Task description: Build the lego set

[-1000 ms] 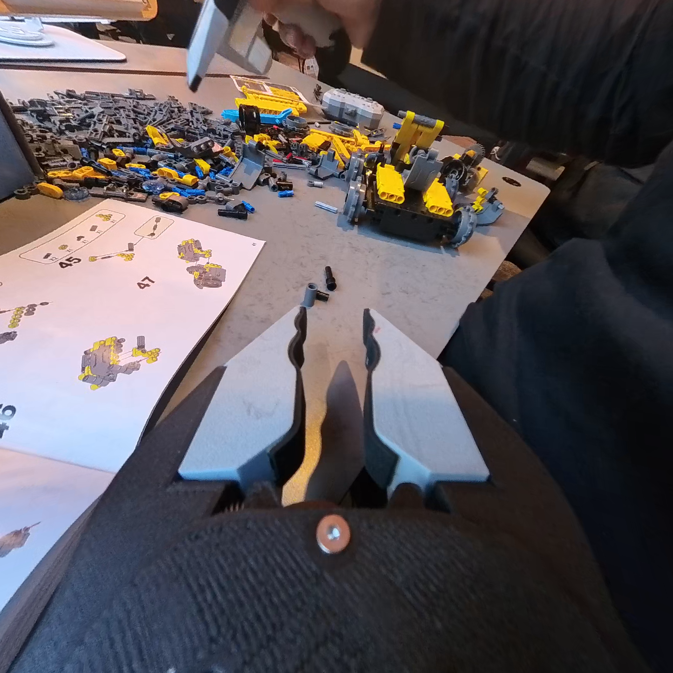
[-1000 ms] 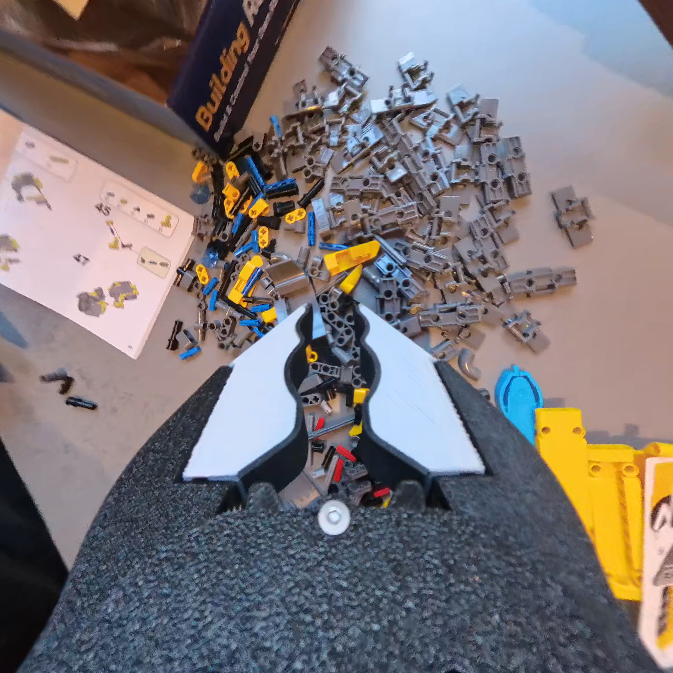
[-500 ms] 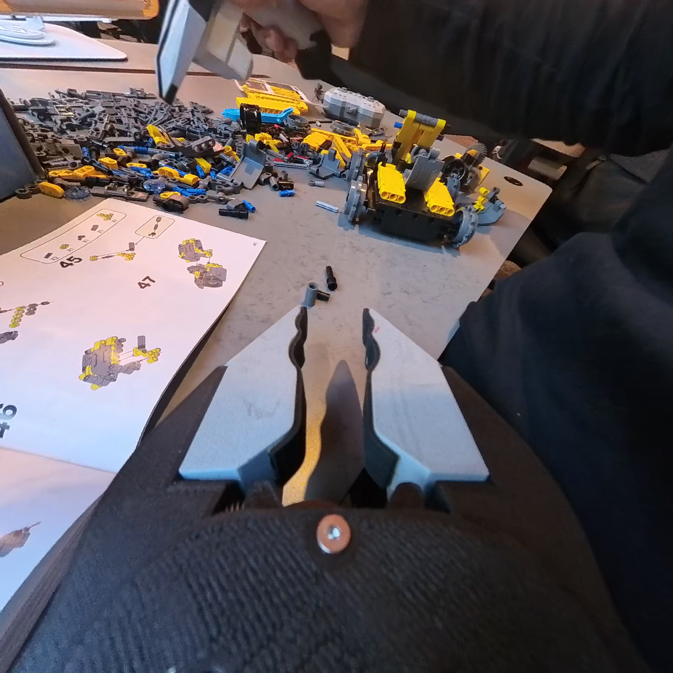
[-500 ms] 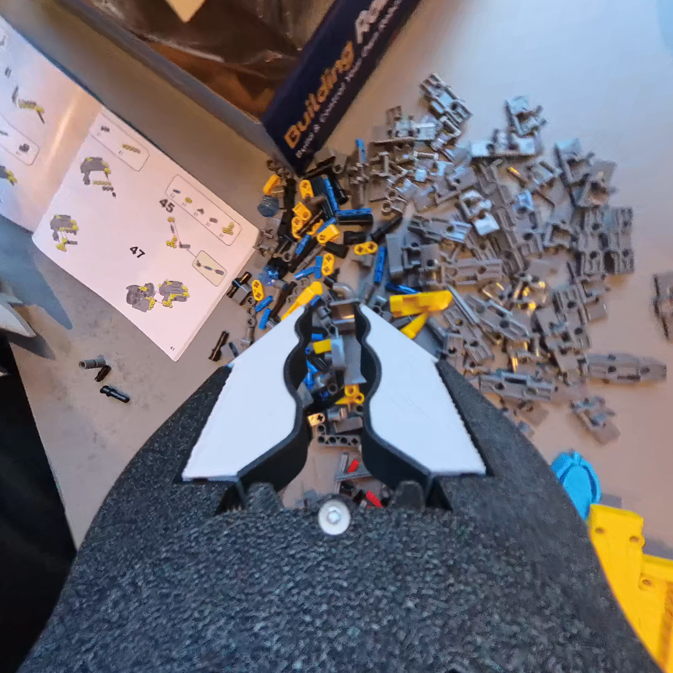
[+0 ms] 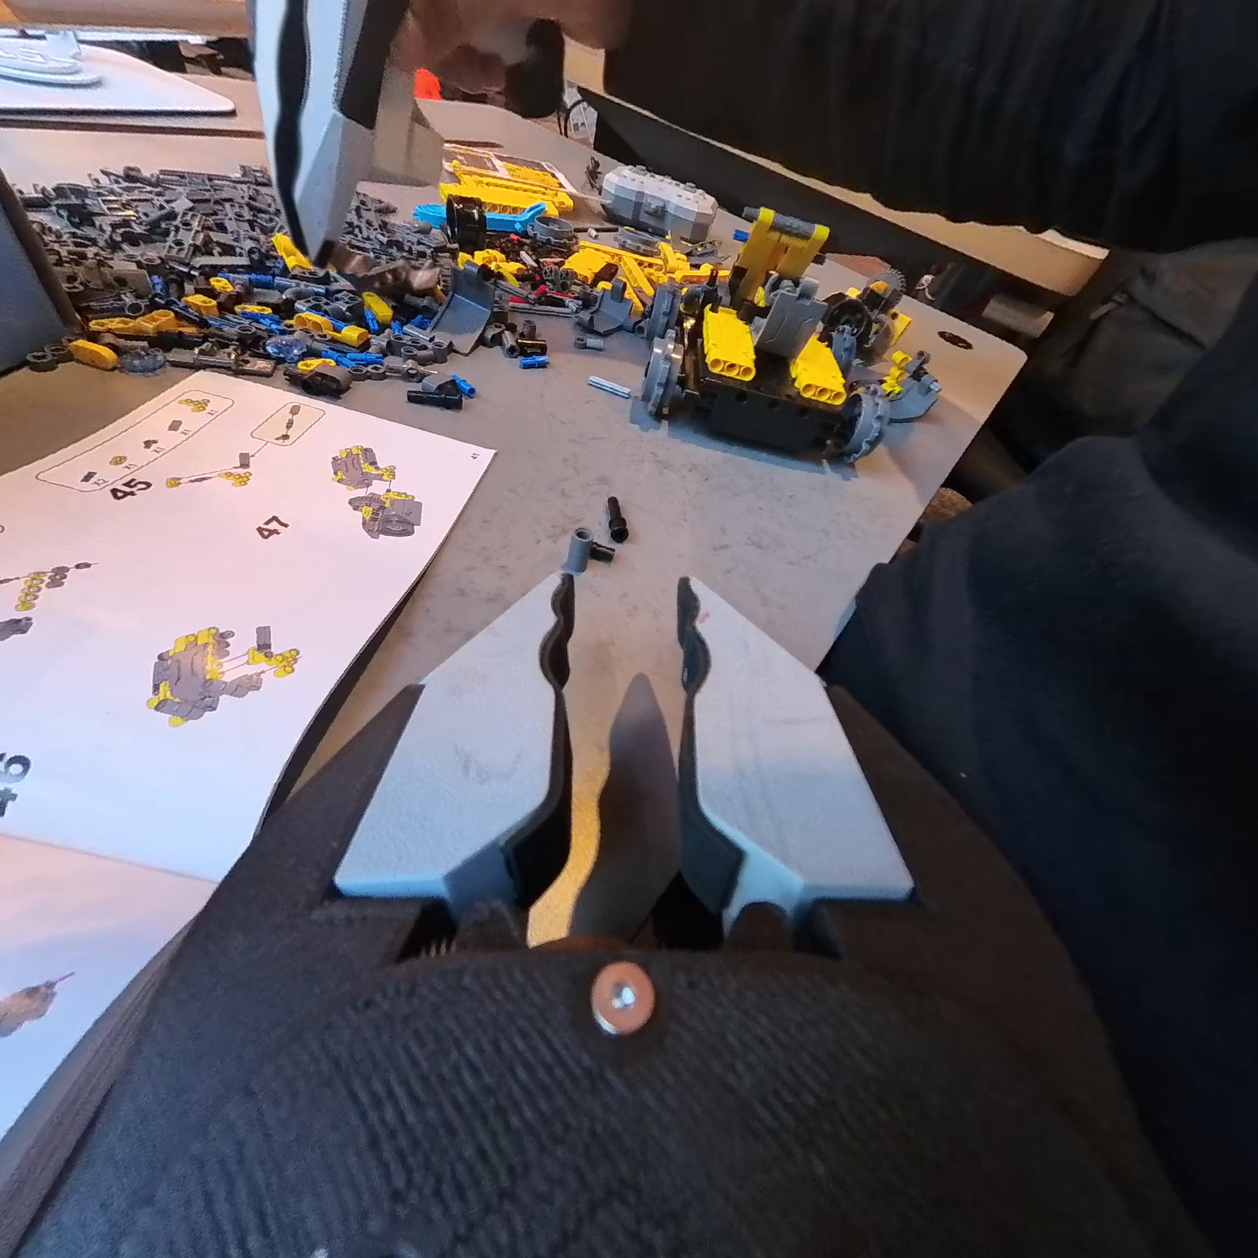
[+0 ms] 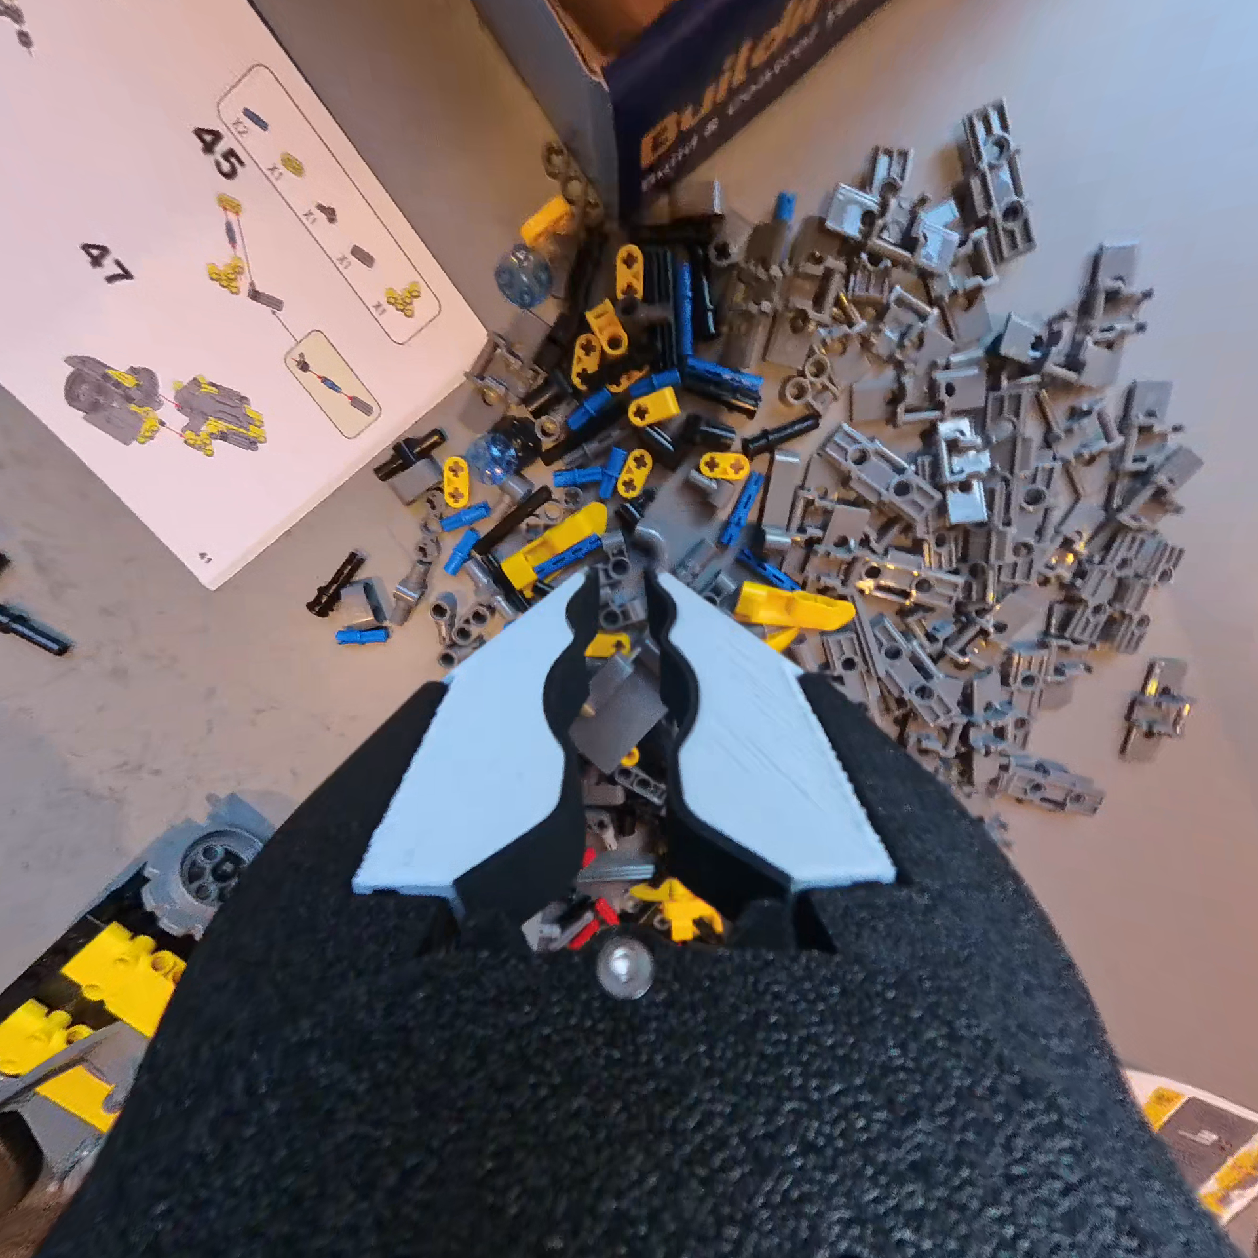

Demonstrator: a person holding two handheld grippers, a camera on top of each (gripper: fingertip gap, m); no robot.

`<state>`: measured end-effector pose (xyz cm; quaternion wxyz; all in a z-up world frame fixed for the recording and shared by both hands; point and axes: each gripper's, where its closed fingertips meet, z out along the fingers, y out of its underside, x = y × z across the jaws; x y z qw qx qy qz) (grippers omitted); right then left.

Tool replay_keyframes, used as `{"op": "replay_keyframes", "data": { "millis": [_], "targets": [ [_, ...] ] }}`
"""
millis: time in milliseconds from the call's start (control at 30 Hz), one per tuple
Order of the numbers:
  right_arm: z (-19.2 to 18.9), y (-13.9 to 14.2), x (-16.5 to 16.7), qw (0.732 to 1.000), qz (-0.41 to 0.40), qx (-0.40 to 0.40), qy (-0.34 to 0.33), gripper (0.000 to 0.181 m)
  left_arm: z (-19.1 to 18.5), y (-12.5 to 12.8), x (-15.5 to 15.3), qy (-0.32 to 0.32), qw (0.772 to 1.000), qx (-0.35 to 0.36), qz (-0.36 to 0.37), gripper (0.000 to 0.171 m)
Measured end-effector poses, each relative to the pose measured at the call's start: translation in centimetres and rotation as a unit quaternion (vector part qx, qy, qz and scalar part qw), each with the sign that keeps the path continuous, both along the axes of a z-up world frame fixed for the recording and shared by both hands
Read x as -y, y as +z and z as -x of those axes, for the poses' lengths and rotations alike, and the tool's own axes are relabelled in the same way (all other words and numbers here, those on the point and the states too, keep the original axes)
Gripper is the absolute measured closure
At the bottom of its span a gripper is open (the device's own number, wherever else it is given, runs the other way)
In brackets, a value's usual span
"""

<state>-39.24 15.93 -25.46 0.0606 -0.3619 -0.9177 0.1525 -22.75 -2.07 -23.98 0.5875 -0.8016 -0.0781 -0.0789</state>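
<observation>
My right gripper (image 6: 621, 578) points down into a pile of small yellow, blue, black and grey building parts (image 6: 633, 436). Its jaws stand a narrow gap apart, with small grey connectors (image 6: 618, 595) between the tips. I cannot tell whether they touch them. It also shows in the left wrist view (image 5: 306, 231), tip down on the pile and blurred. My left gripper (image 5: 623, 585) is open and empty, low over the grey table (image 5: 749, 544). A small grey connector (image 5: 578, 548) and a black pin (image 5: 616, 509) lie just beyond its left fingertip.
A half-built yellow and grey vehicle (image 5: 762, 367) stands at the table's right edge. An open instruction booklet (image 5: 204, 578) lies left, a dark blue box (image 6: 681, 88) behind the pile, many grey links (image 6: 953, 476) to its right. A person's dark sleeve (image 5: 1021, 102) reaches across. Left tips to right tips: about 25 centimeters.
My right gripper has moved left over the pile and come down onto it, and its jaws have narrowed. My left gripper has not moved.
</observation>
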Motion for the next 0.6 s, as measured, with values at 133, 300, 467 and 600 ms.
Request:
{"op": "replay_keyframes", "data": {
  "millis": [133, 300, 467, 600],
  "targets": [
    [-0.1, -1.4, 0.1, 0.999, -0.032, 0.016, 0.024, 0.168, 0.0, 0.0, 0.0, 0.0, 1.0, 0.001, 0.0, 0.143],
    [-0.2, -1.8, 0.4, 0.998, -0.03, 0.026, 0.038, 0.172, 0.0, 0.0, 0.0, -0.001, 1.0, 0.001, 0.0, 0.143],
    [0.5, -0.9, 0.1, 0.998, -0.038, 0.005, 0.042, 0.17, 0.0, 0.0, 0.1, -0.001, 1.0, 0.005, -0.001, 0.143],
    [0.6, -1.3, -0.1, 0.999, -0.035, 0.022, 0.032, 0.169, 0.0, 0.1, 0.1, -0.002, 1.0, 0.007, -0.003, 0.143]
  ]
}}
